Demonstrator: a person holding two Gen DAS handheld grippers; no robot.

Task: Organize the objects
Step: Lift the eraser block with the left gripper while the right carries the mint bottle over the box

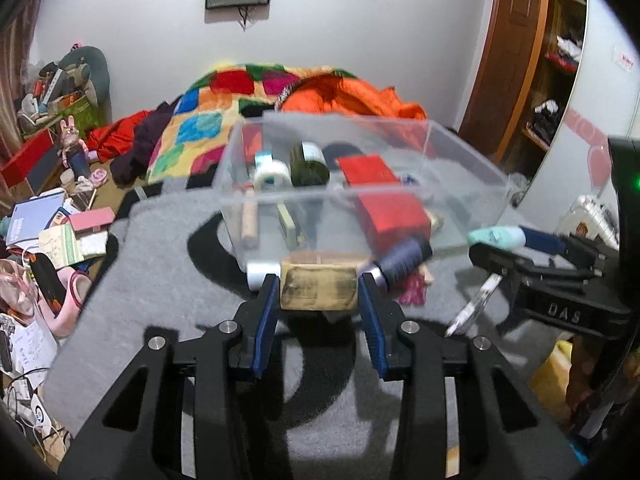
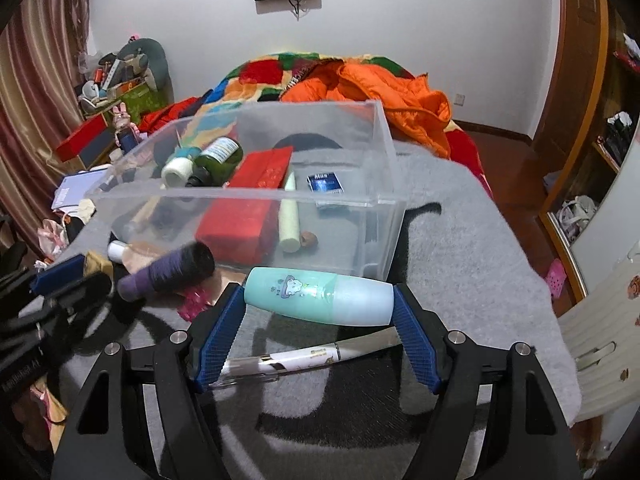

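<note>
My left gripper (image 1: 318, 286) is shut on a worn wooden block (image 1: 318, 290), held just above the grey mat in front of the clear plastic bin (image 1: 320, 195). The bin holds a tape roll (image 1: 272, 172), a green bottle (image 1: 310, 164), a red box (image 1: 380, 196) and a wooden stick. My right gripper (image 2: 320, 298) is shut end to end on a mint-green bottle (image 2: 320, 296), also in front of the bin (image 2: 240, 195). A white pen (image 2: 300, 360) lies on the mat under it. A purple thread spool (image 2: 168, 270) lies between the two grippers.
A pink wrapper (image 2: 192, 302) and a small white bottle (image 2: 118, 250) lie by the spool. The grey mat (image 2: 460, 248) drops off at the right. Behind the bin is a bed with a patchwork quilt (image 1: 208, 120) and an orange jacket (image 2: 392, 92). Clutter covers the floor at left.
</note>
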